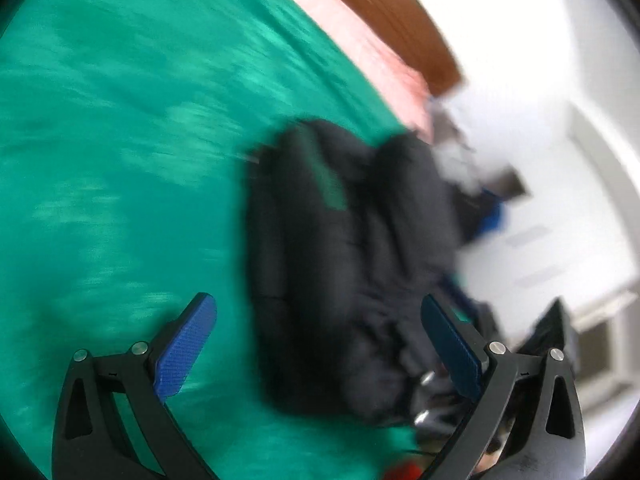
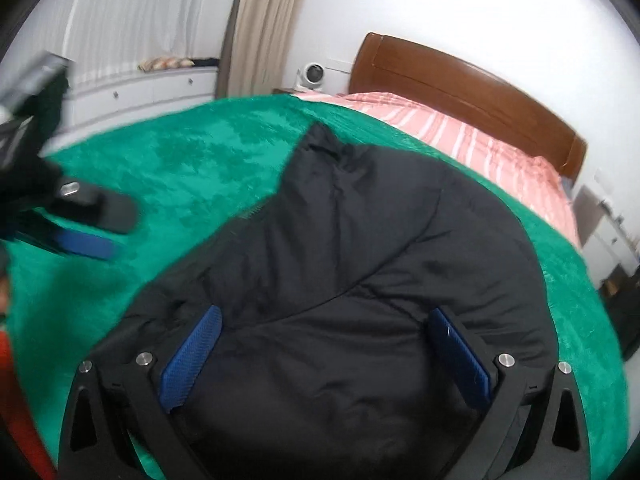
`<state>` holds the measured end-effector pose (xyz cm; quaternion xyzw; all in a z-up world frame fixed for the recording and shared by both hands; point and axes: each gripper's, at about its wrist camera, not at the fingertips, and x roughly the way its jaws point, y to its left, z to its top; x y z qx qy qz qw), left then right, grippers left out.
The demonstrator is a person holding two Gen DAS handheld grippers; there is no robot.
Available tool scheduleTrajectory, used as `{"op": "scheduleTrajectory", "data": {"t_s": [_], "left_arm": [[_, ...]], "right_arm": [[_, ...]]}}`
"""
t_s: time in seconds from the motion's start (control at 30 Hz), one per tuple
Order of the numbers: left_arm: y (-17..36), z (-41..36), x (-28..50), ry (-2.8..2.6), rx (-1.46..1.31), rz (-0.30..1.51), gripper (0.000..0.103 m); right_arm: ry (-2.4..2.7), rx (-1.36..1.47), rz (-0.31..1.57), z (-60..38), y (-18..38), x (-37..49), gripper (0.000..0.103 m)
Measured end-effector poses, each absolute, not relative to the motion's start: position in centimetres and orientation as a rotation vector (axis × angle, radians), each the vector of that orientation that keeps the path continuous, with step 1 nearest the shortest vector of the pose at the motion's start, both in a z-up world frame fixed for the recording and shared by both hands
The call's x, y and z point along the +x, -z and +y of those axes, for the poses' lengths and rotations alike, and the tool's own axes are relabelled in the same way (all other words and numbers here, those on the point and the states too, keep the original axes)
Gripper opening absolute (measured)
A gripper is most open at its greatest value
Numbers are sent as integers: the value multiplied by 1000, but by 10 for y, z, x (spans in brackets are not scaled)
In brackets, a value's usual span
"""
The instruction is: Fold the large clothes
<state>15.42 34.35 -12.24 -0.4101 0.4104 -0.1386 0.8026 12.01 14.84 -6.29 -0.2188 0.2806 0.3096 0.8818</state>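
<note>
Black jacket (image 2: 344, 264) lying bunched on the green blanket (image 2: 168, 160), partly gathered into a thick mound, collar end toward the headboard (image 2: 460, 80). Striped pink sheet (image 2: 480, 140) showing beyond the blanket edge.

Right gripper (image 2: 324, 356) directly above the near end of the jacket, fingers spread wide, nothing between the pads. Left gripper (image 1: 320, 344) likewise spread wide and empty, over the blanket just beside the jacket; left view heavily smeared, so fine detail there unreadable. Left gripper also visible in the right view (image 2: 86, 222), off to the side over bare blanket, well apart from the cloth.

Risks from here, as judgement:
- Puffy, slick fabric likely to spring open, so a fold pinched from one layer only may slide apart
- Grabbing the mound's top instead of an edge would drag the whole bulk, not turn it over
- Left gripper away from the jacket, so one-sided lifting could twist the garment
- Plush blanket may catch and shift with the pull, skewing the fold line
</note>
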Motion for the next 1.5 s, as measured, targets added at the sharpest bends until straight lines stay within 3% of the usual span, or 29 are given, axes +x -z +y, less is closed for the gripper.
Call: {"op": "scheduleTrajectory", "data": {"t_s": [0.23,0.37,0.6,0.73,0.93,1.5], "left_arm": [[139,297,214,260,-614,1047,103],[149,302,215,263,-626,1066,103],[182,302,218,271,-667,1101,103],[184,299,228,276,-661,1139,103],[165,279,219,143,-513,1090,103],[132,250,183,86,-438,1008,103]], "right_arm": [[-687,-373,609,66,30,83,102],[-611,-248,702,-7,26,101,103],[-798,345,1112,-101,95,206,103],[-945,517,1209,-88,131,232,103],[-1004,426,1195,-54,141,235,103],[-1010,457,1228,-36,152,257,103]]}}
